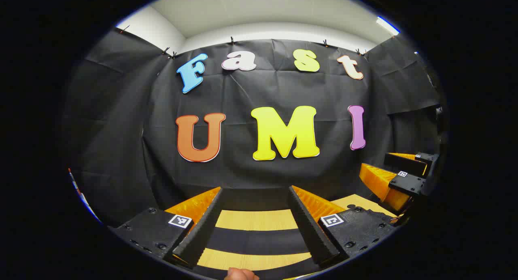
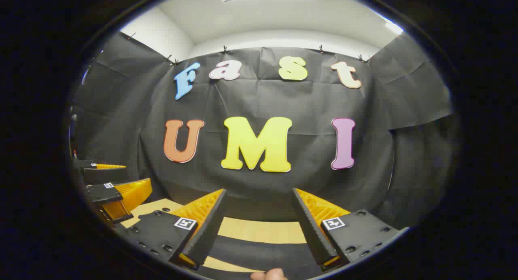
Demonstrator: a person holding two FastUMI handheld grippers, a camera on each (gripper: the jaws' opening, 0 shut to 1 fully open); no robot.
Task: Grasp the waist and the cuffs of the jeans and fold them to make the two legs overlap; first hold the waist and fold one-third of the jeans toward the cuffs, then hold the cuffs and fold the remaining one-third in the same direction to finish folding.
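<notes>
Black cloth hung as the booth wall (image 1: 121,122) ahead of us, above a wooden bench (image 1: 255,220) crossed by dark bands. We held the left hand-held gripper (image 1: 256,203) with its fingers spread wide and nothing between them. The right hand-held gripper (image 2: 259,205) stood likewise wide apart and empty, and in the left gripper view it appeared off to the right (image 1: 398,179). Both pointed level at the wall, side by side. A fingertip (image 1: 240,274) showed at the bottom edge. We could not tell where the jeans lay.
</notes>
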